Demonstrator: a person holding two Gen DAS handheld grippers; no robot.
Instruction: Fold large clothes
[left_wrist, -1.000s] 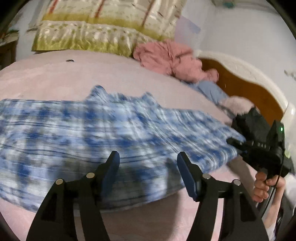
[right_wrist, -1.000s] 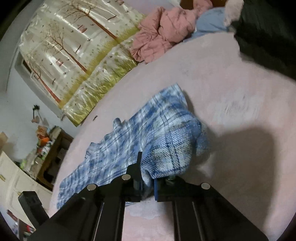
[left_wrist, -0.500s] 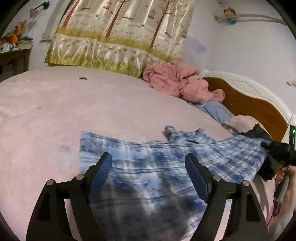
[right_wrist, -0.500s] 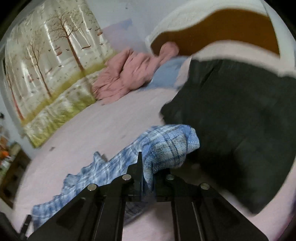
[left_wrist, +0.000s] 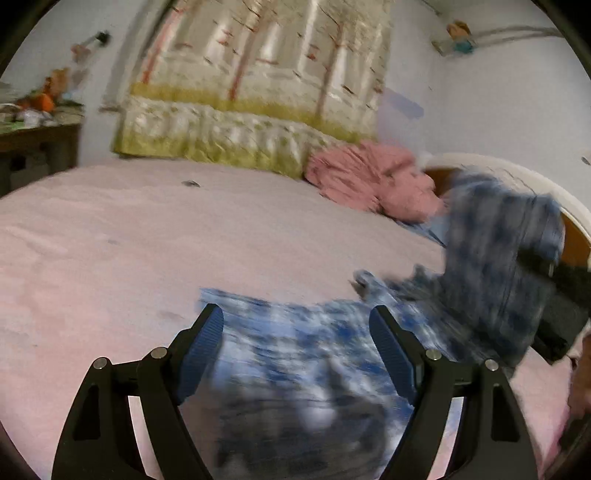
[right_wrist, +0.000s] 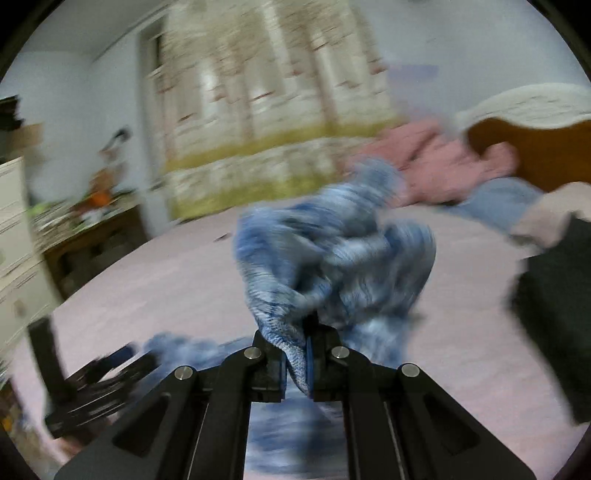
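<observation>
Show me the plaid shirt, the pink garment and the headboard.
plaid shirt (right_wrist: 332, 258): right wrist view, middle of the lifted bunch.
pink garment (left_wrist: 369, 177): left wrist view, middle of the crumpled heap.
headboard (right_wrist: 535, 147): right wrist view, on its brown wooden panel.

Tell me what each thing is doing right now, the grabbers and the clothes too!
Blue plaid shirt: bunched, one end lifted, the rest on the bed.
Right gripper: shut on the shirt.
Left gripper: open, holding nothing, jaws just widened.
Pink crumpled garment: heaped, unfolded.
Pink bed cover: spread flat.
</observation>
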